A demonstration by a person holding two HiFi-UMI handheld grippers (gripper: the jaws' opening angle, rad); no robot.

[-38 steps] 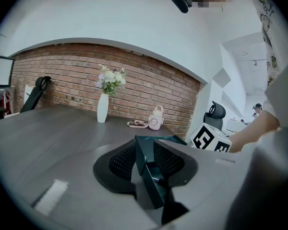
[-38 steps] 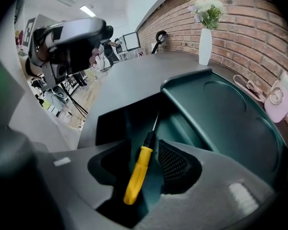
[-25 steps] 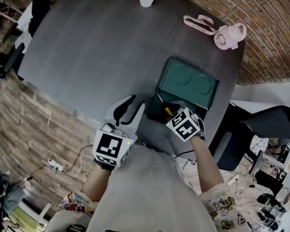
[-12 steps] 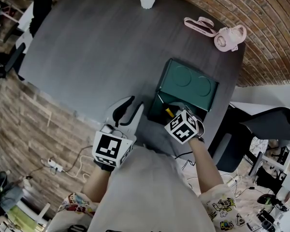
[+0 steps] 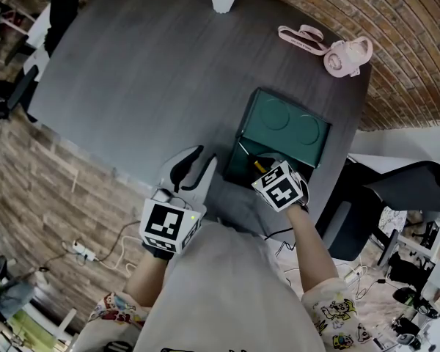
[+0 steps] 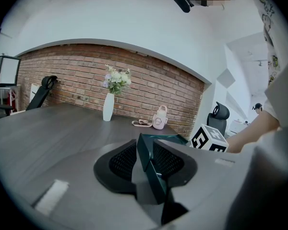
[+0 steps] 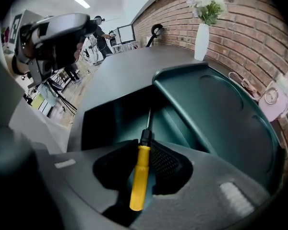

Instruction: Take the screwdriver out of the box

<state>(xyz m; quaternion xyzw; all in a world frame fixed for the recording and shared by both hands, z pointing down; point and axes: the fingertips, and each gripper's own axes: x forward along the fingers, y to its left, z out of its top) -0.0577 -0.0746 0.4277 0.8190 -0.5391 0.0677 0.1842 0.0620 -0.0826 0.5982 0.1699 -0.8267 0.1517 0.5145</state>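
Green box on counter, lid open. Inside: screwdriver, yellow handle, shaft pointing deeper into box, tip lost in shadow. R claw just been closing; pads on handle both sides. L claw clamped on box wall. Head view: R claw's body hides most of screwdriver. Rest of box interior too dark to read.

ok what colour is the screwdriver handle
Yellow. The screwdriver handle shows best in the right gripper view.
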